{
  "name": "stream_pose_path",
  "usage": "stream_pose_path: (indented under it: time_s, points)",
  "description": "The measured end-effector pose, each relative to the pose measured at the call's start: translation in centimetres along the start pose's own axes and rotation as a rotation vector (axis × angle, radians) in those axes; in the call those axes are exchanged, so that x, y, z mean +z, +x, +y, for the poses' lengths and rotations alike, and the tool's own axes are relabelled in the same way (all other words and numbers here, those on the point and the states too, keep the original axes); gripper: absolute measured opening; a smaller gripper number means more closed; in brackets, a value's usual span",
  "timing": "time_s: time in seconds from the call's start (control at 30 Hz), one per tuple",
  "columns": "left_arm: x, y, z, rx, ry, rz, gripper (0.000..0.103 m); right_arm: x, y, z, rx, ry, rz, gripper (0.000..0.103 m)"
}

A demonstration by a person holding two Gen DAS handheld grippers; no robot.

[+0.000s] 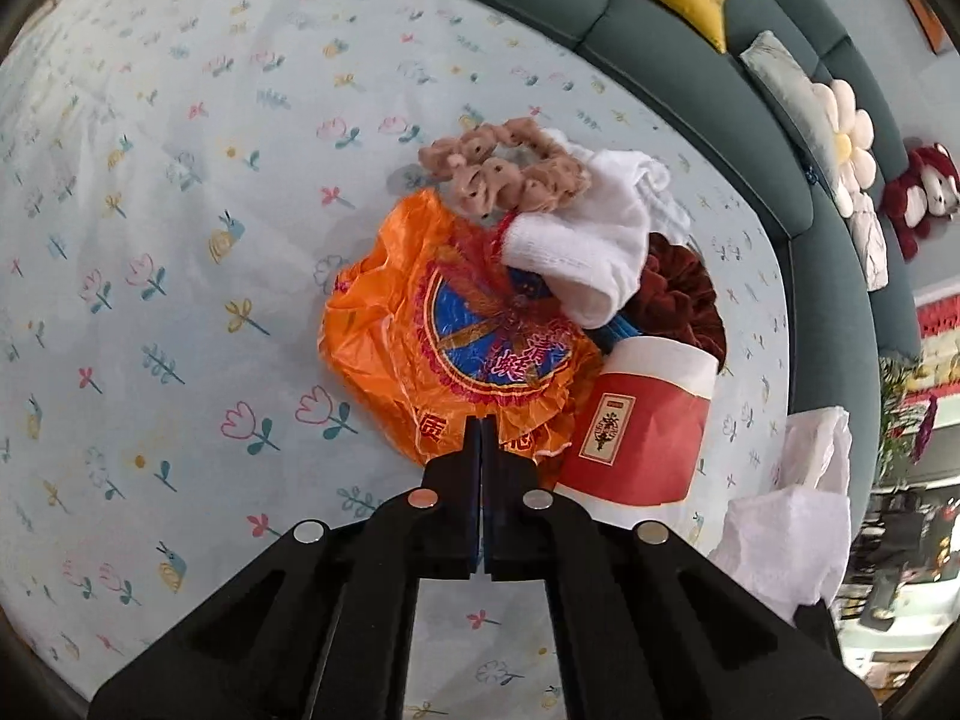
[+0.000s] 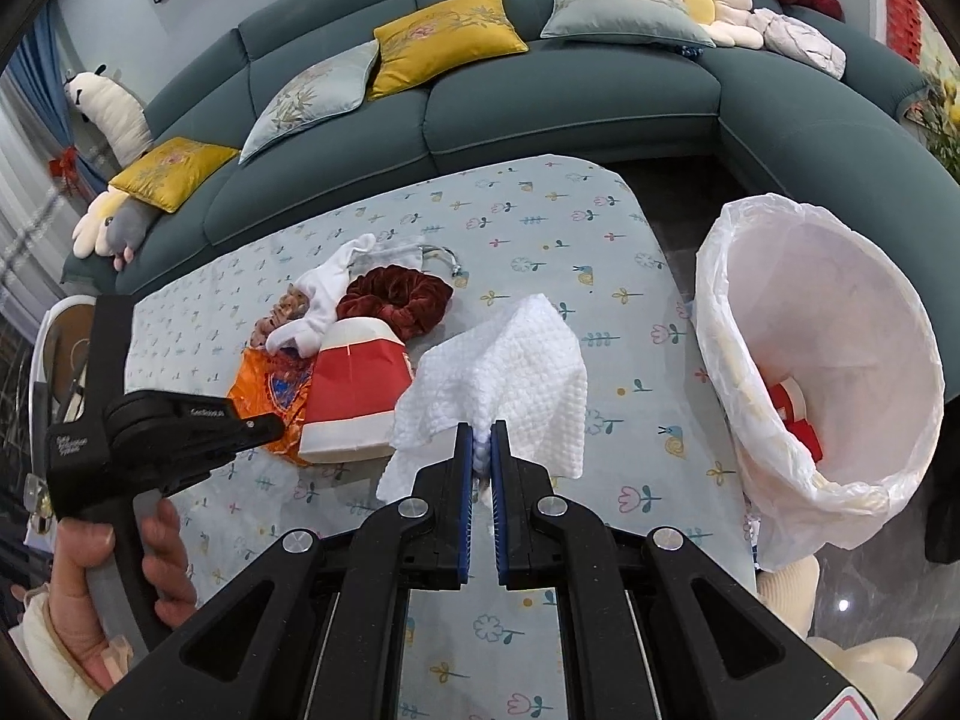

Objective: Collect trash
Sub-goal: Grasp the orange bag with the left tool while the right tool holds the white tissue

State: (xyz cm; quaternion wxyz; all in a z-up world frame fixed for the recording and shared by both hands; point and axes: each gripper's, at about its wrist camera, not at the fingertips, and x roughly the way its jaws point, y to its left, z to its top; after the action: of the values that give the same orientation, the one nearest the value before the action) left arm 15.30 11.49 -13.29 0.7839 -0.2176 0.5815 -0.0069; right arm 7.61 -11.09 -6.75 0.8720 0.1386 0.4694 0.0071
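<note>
The right gripper (image 2: 481, 441) pinches a white tissue (image 2: 504, 360); lifting it clear of the bench (image 2: 540, 228) should reach the lined bin (image 2: 828, 360). The left gripper's (image 1: 481, 438) jaws are pressed together over the orange wrapper (image 1: 420, 330).

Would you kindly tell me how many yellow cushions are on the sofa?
2: one yellow cushion leans against the sofa backrest mid-sofa, another lies at its left end. Others may be out of view.

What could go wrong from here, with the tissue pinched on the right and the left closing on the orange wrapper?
1. The right gripper pinches only an edge of the white tissue; it may slip before reaching the lined bin.
2. The left gripper grips the orange wrapper, which lies partly under the white sock and scrunchies; lifting could drag those keepers along.
</note>
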Motion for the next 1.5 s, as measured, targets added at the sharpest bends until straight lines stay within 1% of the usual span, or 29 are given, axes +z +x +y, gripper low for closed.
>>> stream_pose_path:
  time_s: [0.17, 0.3, 0.43, 0.47, 0.53, 0.6, 0.63, 0.67, 0.7, 0.73, 0.83, 0.87, 0.93, 1.07, 1.13, 1.17, 1.2, 1.23, 1.27, 1.33, 1.43, 1.5]
  points:
    - [-0.8, -2.3, -0.9, 0.01, 0.064, -0.058, 0.0, 0.2, -0.7, -0.3, 0.0, 0.007, -0.017, 0.006]
    - [-1.4, -4.2, -1.6, -0.006, 0.092, -0.091, 0.0, 0.3, -1.6, -0.7, 0.0, 0.014, -0.036, 0.006]
    - [-2.0, -6.3, -3.1, -0.016, 0.141, -0.123, 0.0, 0.4, -2.5, -1.2, 0.002, 0.029, -0.053, 0.006]
    - [-2.0, -6.7, -3.1, -0.019, 0.139, -0.124, 0.0, 0.4, -2.7, -1.3, 0.003, 0.032, -0.055, 0.006]
    - [-1.7, -6.5, -2.7, -0.029, 0.103, -0.103, 0.0, 0.4, -3.1, -1.5, 0.003, 0.035, -0.062, 0.006]
    - [-1.2, -5.7, -1.7, -0.047, 0.039, -0.077, 0.003, 0.4, -3.4, -1.6, 0.004, 0.034, -0.069, 0.006]
    - [-1.1, -5.4, -1.4, -0.05, 0.024, -0.069, 0.009, 0.3, -3.5, -1.6, 0.003, 0.032, -0.073, 0.006]
    - [-1.0, -4.9, -1.1, -0.039, 0.012, -0.06, 0.022, 0.3, -3.6, -1.6, 0.002, 0.03, -0.074, 0.006]
    - [-0.6, -4.1, -0.7, -0.007, -0.01, -0.045, 0.029, 0.3, -3.6, -1.7, 0.001, 0.029, -0.075, 0.006]
    - [-0.3, -3.6, -0.2, 0.002, -0.035, -0.037, 0.039, 0.3, -3.6, -1.7, 0.001, 0.029, -0.075, 0.006]
    - [0.5, -2.4, 1.0, 0.017, -0.11, -0.015, 0.041, 0.3, -3.5, -1.8, 0.001, 0.03, -0.074, 0.006]
    - [0.8, -2.0, 1.4, 0.021, -0.131, -0.002, 0.046, 0.4, -3.5, -1.8, 0.003, 0.03, -0.072, 0.006]
    - [1.3, -0.9, 2.0, 0.034, -0.169, 0.025, 0.051, 0.4, -3.1, -1.7, 0.004, 0.027, -0.066, 0.006]
    - [1.7, 0.8, 3.0, 0.051, -0.246, 0.057, 0.051, 0.4, -2.2, -1.7, 0.008, 0.03, -0.051, 0.006]
    - [1.7, 0.8, 3.1, 0.052, -0.26, 0.042, 0.05, 0.4, -1.8, -1.6, 0.008, 0.033, -0.041, 0.006]
    - [1.8, 0.9, 2.9, 0.052, -0.247, 0.044, 0.043, 0.4, -1.6, -1.5, 0.009, 0.033, -0.039, 0.006]
    - [1.8, 1.1, 2.7, 0.046, -0.232, 0.043, 0.033, 0.4, -1.3, -1.4, 0.01, 0.033, -0.033, 0.006]
    - [1.7, 1.2, 2.5, 0.035, -0.22, 0.047, 0.012, 0.4, -1.2, -1.3, 0.011, 0.032, -0.029, 0.006]
    - [1.6, 1.3, 2.2, 0.028, -0.209, 0.05, 0.009, 0.4, -1.0, -1.1, 0.012, 0.031, -0.026, 0.006]
    - [1.3, 1.1, 1.9, 0.03, -0.191, 0.035, 0.007, 0.4, -0.8, -0.8, 0.015, 0.027, -0.023, 0.006]
    - [0.6, -0.1, 0.9, 0.066, -0.114, -0.01, 0.005, 0.5, -0.9, -0.5, 0.019, 0.024, -0.025, 0.006]
    - [0.0, -1.1, 0.1, 0.072, -0.068, -0.037, 0.005, 0.6, -1.0, -0.5, 0.02, 0.024, -0.029, 0.006]
